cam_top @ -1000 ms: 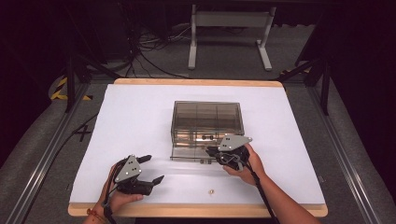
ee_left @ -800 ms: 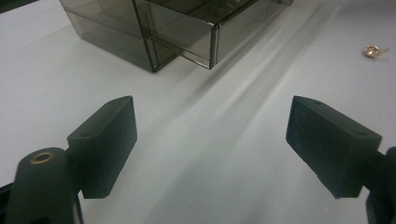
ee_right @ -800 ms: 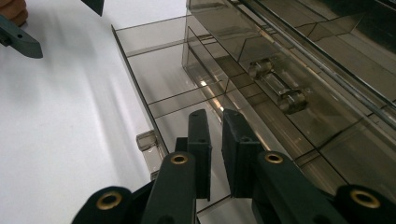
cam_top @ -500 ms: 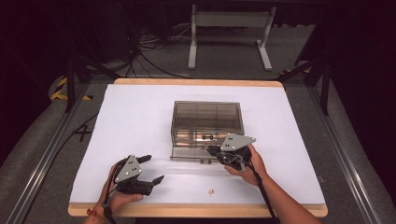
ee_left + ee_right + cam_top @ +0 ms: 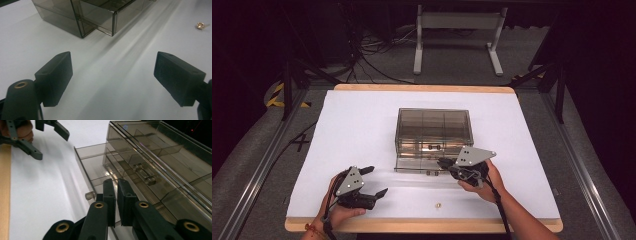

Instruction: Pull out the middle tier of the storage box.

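My right gripper point(image 5: 443, 163) hides part of the drawer point(image 5: 419, 164) front. That small gold thing point(image 5: 438, 204) is too tiny for me to identify.

Drawer box point(image 5: 433, 127) sits mid-table point(image 5: 362, 115), centre of high view. Lower drawer point(image 5: 419, 165) juts toward the frame bottom. Right gripper point(image 5: 446, 164) at the drawer's front edge, lower right of centre; left gripper point(image 5: 374, 181) lower left. Small ring point(image 5: 438, 204) (on the table) lies bottom centre, between the hands.
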The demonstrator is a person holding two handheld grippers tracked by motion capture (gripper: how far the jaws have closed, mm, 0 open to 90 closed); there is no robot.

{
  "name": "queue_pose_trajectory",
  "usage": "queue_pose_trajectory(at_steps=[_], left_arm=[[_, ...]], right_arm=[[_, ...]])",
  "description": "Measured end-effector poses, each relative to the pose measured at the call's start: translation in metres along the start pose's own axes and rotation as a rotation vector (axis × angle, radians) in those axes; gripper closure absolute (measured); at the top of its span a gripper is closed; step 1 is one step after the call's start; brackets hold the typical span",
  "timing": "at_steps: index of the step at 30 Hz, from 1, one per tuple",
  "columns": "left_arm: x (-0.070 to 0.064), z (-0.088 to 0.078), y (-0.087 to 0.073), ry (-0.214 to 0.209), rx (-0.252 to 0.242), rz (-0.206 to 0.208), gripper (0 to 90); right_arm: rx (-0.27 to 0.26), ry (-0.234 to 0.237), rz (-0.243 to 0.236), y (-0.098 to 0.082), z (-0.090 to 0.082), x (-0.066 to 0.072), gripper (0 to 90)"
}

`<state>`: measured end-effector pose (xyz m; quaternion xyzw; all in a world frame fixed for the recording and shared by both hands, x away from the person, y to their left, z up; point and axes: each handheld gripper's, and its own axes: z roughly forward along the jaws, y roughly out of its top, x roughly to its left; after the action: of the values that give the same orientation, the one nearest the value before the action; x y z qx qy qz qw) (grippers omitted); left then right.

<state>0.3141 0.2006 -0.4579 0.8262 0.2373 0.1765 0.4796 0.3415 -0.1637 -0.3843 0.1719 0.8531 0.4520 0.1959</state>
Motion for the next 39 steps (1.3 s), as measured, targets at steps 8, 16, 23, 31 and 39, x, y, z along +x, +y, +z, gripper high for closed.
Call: queue_pose_trajectory(at_steps=[8, 16, 23, 31, 39], left_arm=[[0.001, 0.0, 0.0, -0.004, -0.001, -0.004, 15.8], [0.001, 0.0, 0.0, -0.005, 0.005, -0.005, 15.8], [0.001, 0.001, 0.0, -0.005, 0.006, -0.005, 15.9], [0.001, 0.001, 0.0, -0.005, 0.01, -0.007, 15.8], [0.0, 0.001, 0.0, -0.01, 0.009, 0.0, 15.7]], right_arm=[[-0.028, 0.019, -0.007, -0.005, -0.028, 0.005, 83.2], [-0.026, 0.04, -0.015, -0.025, -0.043, 0.008, 83.4], [-0.013, 0.1, -0.016, -0.037, -0.045, 0.016, 82.2], [0.033, 0.173, -0.028, -0.049, -0.031, 0.03, 81.2], [0.083, 0.235, -0.054, -0.055, -0.008, 0.049, 79.7]])
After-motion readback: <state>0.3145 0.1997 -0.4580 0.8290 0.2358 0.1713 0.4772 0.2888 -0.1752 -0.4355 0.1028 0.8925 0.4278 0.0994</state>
